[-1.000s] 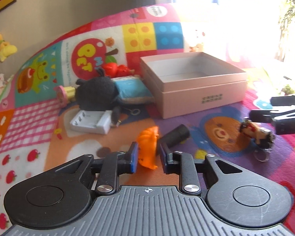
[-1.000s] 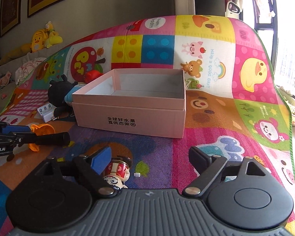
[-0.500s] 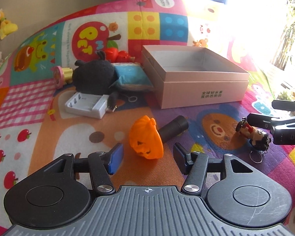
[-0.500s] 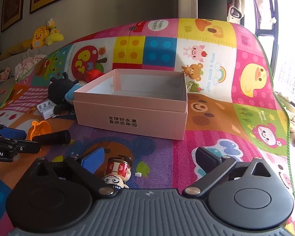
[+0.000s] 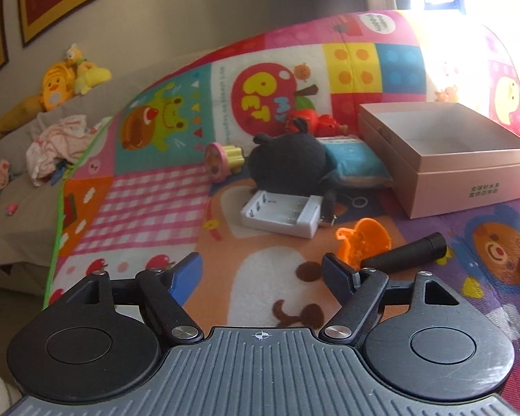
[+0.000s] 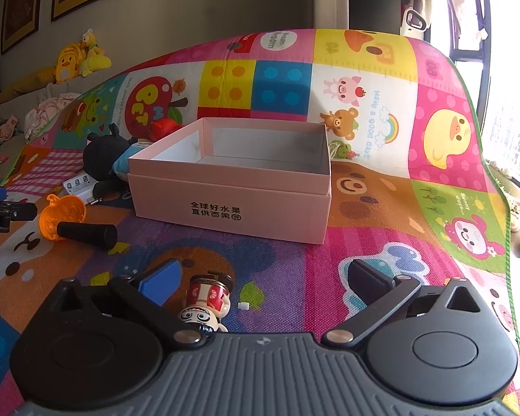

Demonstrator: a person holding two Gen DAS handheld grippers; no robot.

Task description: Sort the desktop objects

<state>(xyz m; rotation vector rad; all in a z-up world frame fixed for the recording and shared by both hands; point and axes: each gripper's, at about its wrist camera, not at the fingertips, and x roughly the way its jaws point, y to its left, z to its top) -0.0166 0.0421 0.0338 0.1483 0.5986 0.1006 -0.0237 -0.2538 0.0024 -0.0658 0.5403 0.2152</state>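
A bright patchwork cartoon play mat (image 6: pixel 381 208) covers the surface. On it sits an open pink cardboard box (image 6: pixel 232 204), nothing visible inside. Left of the box lies a black plush toy (image 5: pixel 287 163) against a blue cushion (image 5: pixel 353 159), with a white plastic battery holder (image 5: pixel 282 213) just in front. Nearer, an orange pumpkin-shaped plastic toy (image 5: pixel 364 242) touches a black cylinder (image 5: pixel 405 254). The left gripper (image 5: pixel 261 272) hangs over bare mat with its jaws spread wide, holding nothing; the pumpkin sits just beyond its right finger. The right gripper (image 6: pixel 260 275) is likewise spread, with a small red-and-white figurine (image 6: pixel 208 301) lying between its fingers, nearer the blue-padded one, not pinched.
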